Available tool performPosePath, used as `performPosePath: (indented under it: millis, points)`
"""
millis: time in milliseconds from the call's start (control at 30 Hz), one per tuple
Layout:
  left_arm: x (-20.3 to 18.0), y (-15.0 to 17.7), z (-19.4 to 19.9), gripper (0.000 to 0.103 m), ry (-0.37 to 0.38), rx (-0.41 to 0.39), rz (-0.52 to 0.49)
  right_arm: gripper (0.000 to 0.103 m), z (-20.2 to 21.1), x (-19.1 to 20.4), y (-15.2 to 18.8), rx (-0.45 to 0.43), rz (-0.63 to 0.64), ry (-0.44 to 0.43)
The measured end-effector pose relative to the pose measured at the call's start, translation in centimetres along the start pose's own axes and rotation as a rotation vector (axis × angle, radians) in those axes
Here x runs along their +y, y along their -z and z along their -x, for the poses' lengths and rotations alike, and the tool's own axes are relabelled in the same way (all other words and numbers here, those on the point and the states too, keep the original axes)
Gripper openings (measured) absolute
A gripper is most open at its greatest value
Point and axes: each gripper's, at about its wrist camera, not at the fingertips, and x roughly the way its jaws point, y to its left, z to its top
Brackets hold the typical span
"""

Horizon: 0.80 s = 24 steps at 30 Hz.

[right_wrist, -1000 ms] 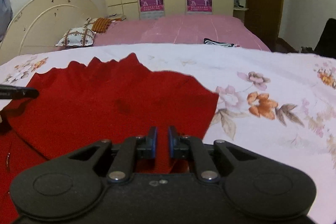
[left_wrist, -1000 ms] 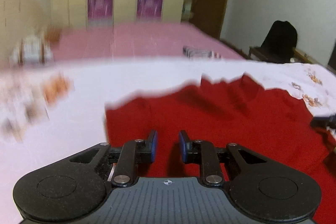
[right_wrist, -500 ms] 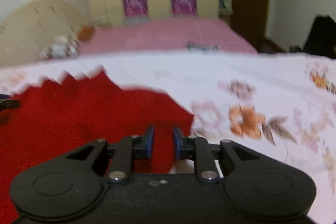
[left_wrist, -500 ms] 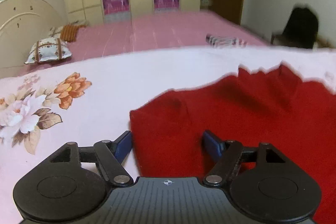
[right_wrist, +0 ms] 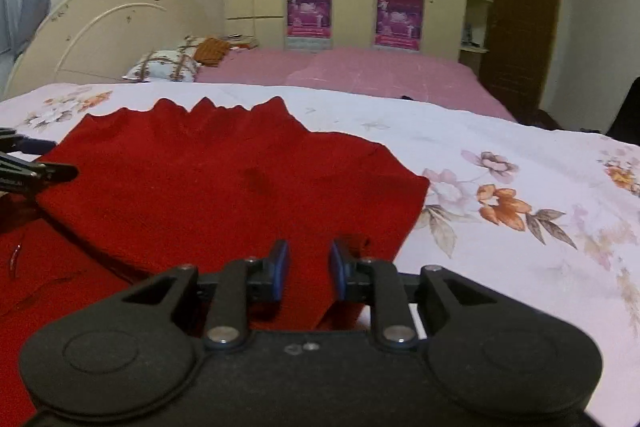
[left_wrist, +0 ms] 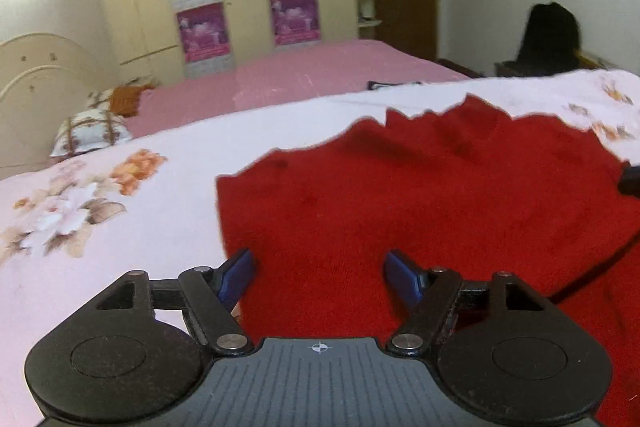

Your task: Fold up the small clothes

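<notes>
Bedding comes first: we note a white floral bedsheet [right_wrist: 520,163] spread flat, and on it a red knitted garment [left_wrist: 440,207] lying directly ahead of both tools, its zigzag far edge away from us. Our left gripper [left_wrist: 318,277] sits over the garment's near left corner, jaws having just spread wide and holding nothing. Our right gripper [right_wrist: 308,273] stands at the near right corner, jaws having just eased to a narrow gap, cloth between them; whether it is gripped, we cannot tell.
</notes>
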Motion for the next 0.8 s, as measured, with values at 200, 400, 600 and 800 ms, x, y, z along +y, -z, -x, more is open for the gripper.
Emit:
performPosePath:
  millis: [200, 400, 600, 800]
  points:
    - [-5.4, -1.0, 1.9, 0.073, 0.152, -0.065, -0.022, 0.025, 2.0, 4.5, -2.3, -0.085, -0.016, -0.086]
    - [-6.8, 0.8, 0.7, 0.073, 0.173, 0.011, 0.001, 0.027, -0.5, 7.8, -1.5, 0.038, 0.062, -0.11]
    - [-1.1, 2.6, 2.2, 0.077, 0.108, 0.031, 0.069, 0.027, 2.6, 1.5, 0.9, 0.025, -0.021, 0.022]
    - [-2.2, -1.2, -0.1, 0.077, 0.106, -0.036, 0.063, 0.029, 1.6, 1.9, -2.6, -0.066, -0.066, -0.021]
